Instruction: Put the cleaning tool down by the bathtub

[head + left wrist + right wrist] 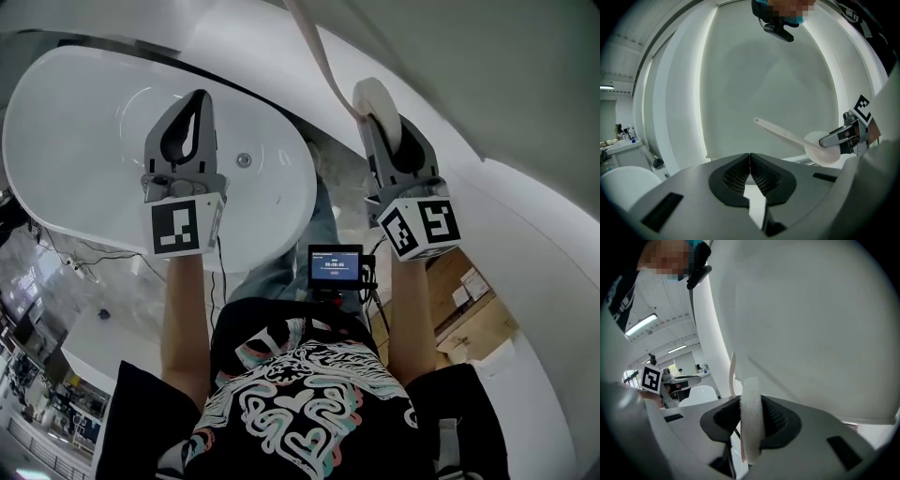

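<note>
The cleaning tool (375, 98) hangs beside the bathtub (84, 141), off its right rim, with the round pad pinched between my right gripper's (751, 420) jaws. I should lower it flat to the floor (342, 178) before I release. The left gripper's (749, 161) jaws are together and empty.

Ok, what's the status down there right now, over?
Left gripper shut, empty. Right gripper shut on cleaning tool, by its round pad. Tool held right of bathtub, not yet down. No obstacle seen.
</note>
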